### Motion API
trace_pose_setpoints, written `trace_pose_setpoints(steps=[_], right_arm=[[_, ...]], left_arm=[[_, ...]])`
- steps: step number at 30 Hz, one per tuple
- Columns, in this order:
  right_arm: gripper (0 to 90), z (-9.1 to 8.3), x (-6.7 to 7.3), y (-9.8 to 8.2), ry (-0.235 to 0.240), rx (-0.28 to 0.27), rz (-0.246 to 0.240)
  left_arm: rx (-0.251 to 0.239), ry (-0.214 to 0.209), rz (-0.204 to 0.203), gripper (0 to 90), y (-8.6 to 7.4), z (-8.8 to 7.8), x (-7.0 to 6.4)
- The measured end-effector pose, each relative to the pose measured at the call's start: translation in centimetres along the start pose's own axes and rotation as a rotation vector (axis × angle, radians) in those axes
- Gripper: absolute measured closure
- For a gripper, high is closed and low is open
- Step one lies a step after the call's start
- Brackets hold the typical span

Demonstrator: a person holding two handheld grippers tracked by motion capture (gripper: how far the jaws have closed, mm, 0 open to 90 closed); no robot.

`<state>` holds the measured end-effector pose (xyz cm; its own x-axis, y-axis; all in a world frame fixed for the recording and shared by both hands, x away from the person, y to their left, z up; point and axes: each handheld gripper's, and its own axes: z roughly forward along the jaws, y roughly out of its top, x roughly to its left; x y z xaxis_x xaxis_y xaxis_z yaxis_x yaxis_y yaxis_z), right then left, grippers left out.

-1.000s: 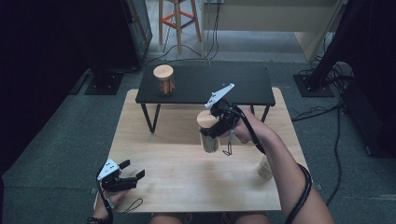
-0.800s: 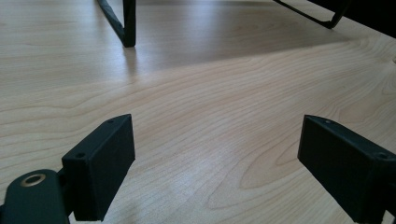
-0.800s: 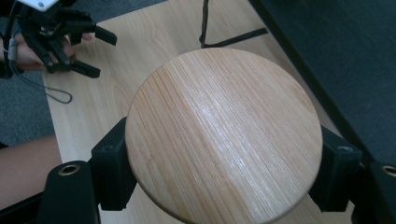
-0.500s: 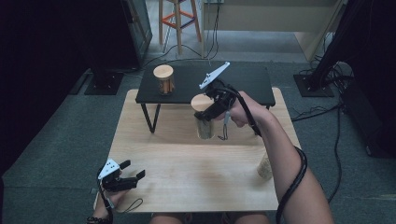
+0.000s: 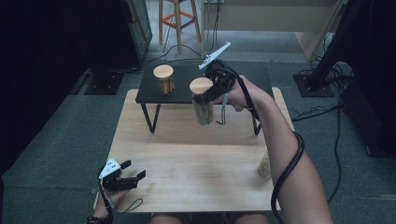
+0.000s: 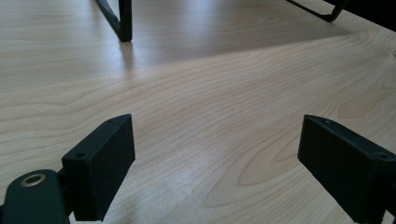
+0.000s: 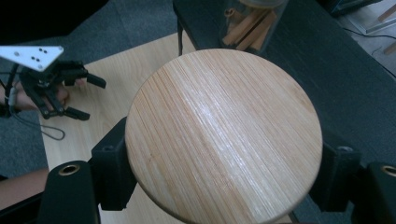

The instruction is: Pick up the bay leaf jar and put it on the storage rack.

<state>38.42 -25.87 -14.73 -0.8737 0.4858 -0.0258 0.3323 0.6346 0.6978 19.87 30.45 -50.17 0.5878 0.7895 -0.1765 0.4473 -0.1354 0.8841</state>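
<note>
Up in the air, a jar with a round wooden lid (image 5: 202, 100) is held by the right gripper (image 5: 205, 96), above the far part of the wooden table (image 5: 187, 158) and just in front of the black shelf (image 5: 182, 91). The jar is gripped just under its lid, with one black jaw pressed on each side. In the right gripper view, the lid (image 7: 224, 135) is seen from above, with the jaws closed tight against the jar below it. Wooden sticks can be made out inside the jar.

A second jar (image 5: 163, 79) with the same kind of lid is stood on the black shelf, well apart from the held one.

Near the front left corner of the table, the left gripper (image 5: 128, 176) is rested low. Its jaws are spread wide, and nothing is held between them. Bare table wood is seen between them in the left gripper view (image 6: 215, 154).
</note>
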Motion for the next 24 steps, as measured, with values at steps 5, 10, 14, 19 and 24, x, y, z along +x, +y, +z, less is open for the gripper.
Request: trace_pose_setpoints(steps=[5, 10, 14, 19, 24], right_arm=[[24.6, -0.1, -0.7, 0.6, -0.004, 0.005, 0.001], [24.6, 0.2, -1.4, 1.2, -0.005, 0.021, 0.008], [24.6, 0.3, -2.1, 1.7, -0.004, 0.026, 0.009], [24.7, 0.7, -3.1, 2.7, 0.012, 0.037, 0.013], [24.7, 1.0, -3.6, 3.0, 0.024, 0.034, 0.018]], left_arm=[[0.001, -0.001, -0.004, 11.2, 0.0, 0.0, 0.0], [0.002, -0.001, -0.004, 11.2, 0.0, 0.0, 0.0], [0.002, 0.000, -0.004, 11.2, 0.0, 0.0, 0.0], [0.002, 0.000, -0.008, 11.2, 0.0, 0.0, 0.1], [-0.007, -0.002, -0.010, 11.2, -0.1, 0.0, 0.1]])
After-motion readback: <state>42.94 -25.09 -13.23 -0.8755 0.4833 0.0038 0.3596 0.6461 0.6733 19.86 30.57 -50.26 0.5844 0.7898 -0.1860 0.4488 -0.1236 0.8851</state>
